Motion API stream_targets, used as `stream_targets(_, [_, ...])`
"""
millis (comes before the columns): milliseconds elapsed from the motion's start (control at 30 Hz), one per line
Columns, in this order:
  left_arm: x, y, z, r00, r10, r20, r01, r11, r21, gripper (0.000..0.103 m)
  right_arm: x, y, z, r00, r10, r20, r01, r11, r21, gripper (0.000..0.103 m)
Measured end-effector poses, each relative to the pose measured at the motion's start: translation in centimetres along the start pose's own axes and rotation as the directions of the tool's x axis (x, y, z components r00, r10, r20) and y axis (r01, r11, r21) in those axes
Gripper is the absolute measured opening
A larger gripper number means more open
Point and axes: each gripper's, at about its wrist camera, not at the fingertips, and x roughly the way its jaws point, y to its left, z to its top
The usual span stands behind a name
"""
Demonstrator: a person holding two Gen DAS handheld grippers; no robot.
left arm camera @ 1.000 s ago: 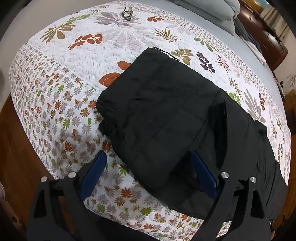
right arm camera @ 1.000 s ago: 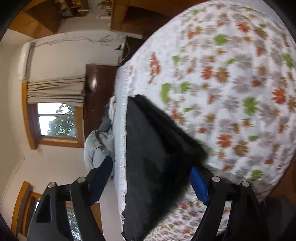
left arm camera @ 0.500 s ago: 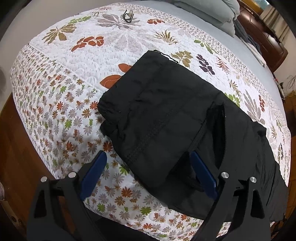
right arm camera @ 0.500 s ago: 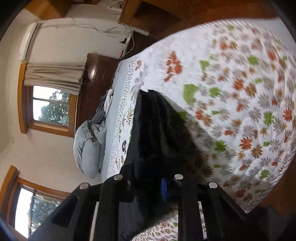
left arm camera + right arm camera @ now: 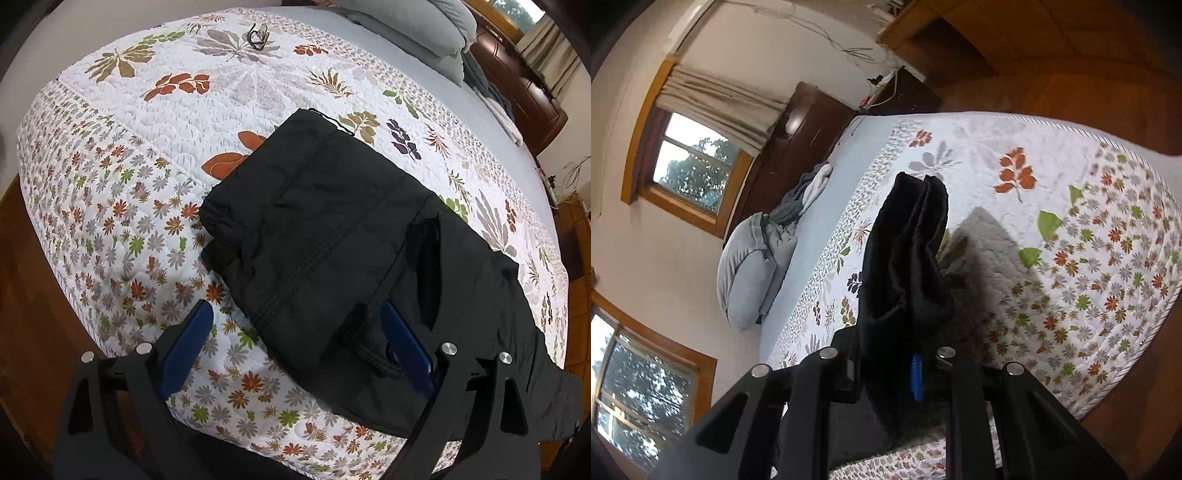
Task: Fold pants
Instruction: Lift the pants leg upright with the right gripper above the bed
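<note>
Right wrist — fingers (image 5: 886,373) pinching pants (image 5: 908,258), apparently lifted

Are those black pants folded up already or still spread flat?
Partly folded: the black pants lie doubled in layers on the quilt, one end lifted, pinched in the right gripper.

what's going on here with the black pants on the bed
A person is folding black pants on a floral quilt using two handheld grippers. The right gripper has clamped one end of the pants and holds it up off the bed. The left gripper hovers open over the part lying flat on the quilt, gripping nothing.
</note>
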Motion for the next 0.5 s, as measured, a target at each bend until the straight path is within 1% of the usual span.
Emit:
stream_targets(300, [-0.5,0.8,-0.2,0.999,-0.037,0.005,0.037,0.999,-0.026,0.092,-0.9,3.4,-1.1,1.0,-0.024,0.001,0.024,0.996,-0.082,0.019])
stream_targets(500, [-0.4,0.7,-0.1,0.999,-0.044,-0.002,0.044,0.999,-0.023,0.092,-1.0,6.3,-1.7,1.0,-0.028,0.002,0.028,0.99,-0.137,0.019])
